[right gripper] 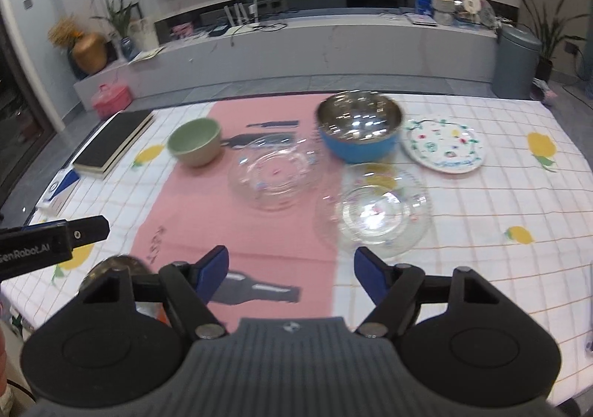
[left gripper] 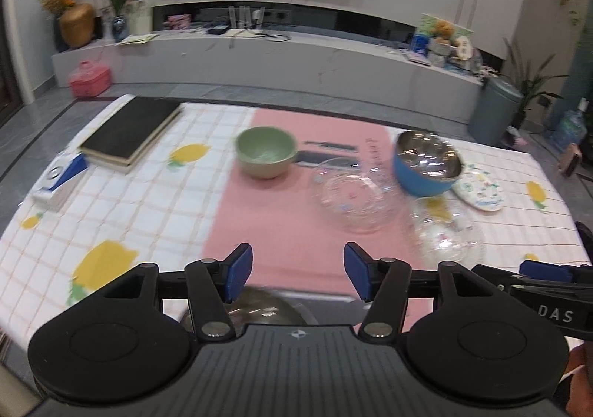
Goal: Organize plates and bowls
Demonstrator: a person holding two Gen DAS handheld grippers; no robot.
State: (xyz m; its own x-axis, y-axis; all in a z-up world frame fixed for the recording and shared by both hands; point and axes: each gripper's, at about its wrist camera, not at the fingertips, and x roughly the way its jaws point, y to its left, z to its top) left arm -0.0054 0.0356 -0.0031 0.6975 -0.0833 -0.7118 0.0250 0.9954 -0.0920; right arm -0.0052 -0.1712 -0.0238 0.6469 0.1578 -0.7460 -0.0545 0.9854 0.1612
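Note:
A green bowl stands on the pink runner. A blue bowl with a steel inside stands to its right. A clear glass bowl sits between them, nearer me. A second clear glass dish sits right of it. A white patterned plate lies at the far right. A steel bowl sits near the front edge under my left gripper, which is open and empty. My right gripper is open and empty, short of the glass dish.
A black book and a blue-white box lie at the table's left. The checked cloth with lemon prints covers the table. Beyond the far edge are a TV bench, a pink box and a grey bin.

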